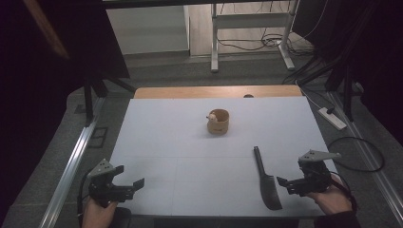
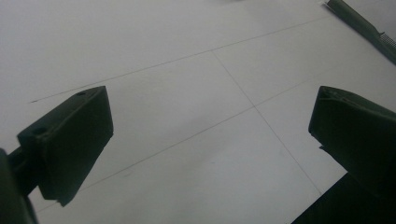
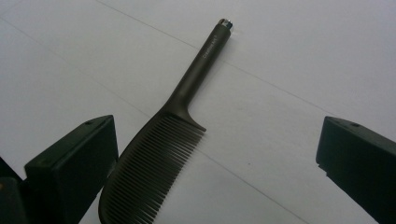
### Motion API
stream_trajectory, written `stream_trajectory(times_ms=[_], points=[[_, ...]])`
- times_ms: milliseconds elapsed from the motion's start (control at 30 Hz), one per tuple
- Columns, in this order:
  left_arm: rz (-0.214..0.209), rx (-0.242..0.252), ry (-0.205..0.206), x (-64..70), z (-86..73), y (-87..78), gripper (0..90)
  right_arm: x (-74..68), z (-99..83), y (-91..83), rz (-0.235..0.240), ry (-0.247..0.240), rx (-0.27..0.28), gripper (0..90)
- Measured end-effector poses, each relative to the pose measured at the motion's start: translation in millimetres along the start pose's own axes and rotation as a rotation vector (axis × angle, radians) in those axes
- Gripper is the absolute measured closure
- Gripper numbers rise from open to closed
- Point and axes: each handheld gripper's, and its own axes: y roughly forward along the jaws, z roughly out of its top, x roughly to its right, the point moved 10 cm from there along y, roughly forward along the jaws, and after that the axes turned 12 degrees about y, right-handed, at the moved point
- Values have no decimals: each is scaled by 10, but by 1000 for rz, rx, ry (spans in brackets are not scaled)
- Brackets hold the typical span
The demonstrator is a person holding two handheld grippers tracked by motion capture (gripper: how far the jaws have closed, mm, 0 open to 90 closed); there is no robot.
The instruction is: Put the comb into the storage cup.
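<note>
Now both grippers, left [image 1: 127,181] and right [image 1: 291,179], jaws apart, comb [image 3: 154,168] beside the right.

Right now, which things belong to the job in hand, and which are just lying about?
In hand:
- black comb, lying flat between the open jaws of the right gripper
- left gripper, open, over bare table

Lying about:
- small wooden cup, mid-table
- power strip, on the floor

Your right hand-held gripper [image 3: 215,163] hangs wide open over the white counter [image 3: 303,60]; the black plastic handled comb [image 3: 163,149] lies flat near its left jaw.
</note>
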Motion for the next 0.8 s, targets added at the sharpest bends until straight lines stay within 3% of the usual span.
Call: stream_trajectory(times_ms=[800], points=[[-3, 1, -4, -5, -1, -1, 10, -104, 119, 133, 19, -19, -27, 0]])
